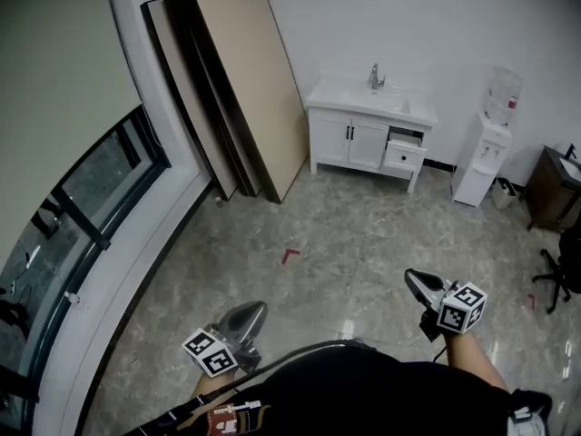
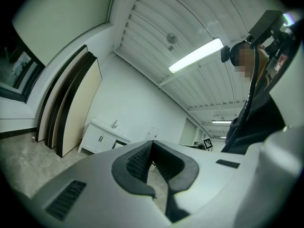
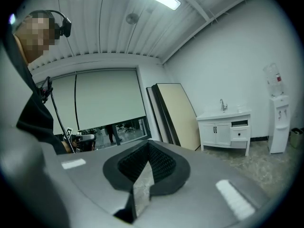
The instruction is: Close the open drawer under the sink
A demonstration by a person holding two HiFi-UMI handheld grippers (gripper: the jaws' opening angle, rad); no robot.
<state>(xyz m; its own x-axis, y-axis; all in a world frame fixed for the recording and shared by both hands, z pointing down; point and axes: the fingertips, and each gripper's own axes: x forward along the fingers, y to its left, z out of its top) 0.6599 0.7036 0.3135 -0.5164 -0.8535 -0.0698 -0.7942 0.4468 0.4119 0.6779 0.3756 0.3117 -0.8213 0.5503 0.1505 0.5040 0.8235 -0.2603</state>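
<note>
White drawer (image 1: 405, 153) juts from the vanity (image 1: 349, 140) at its right end, well away from both grippers. Left gripper (image 1: 257, 309) and right gripper (image 1: 412, 276) are clenched and empty. Best to approach, then push the front squarely inward.

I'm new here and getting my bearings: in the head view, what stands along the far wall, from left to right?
Boards leaning on the wall → sink cabinet → its open drawer → water dispenser → dark cabinet at the right edge.
</note>
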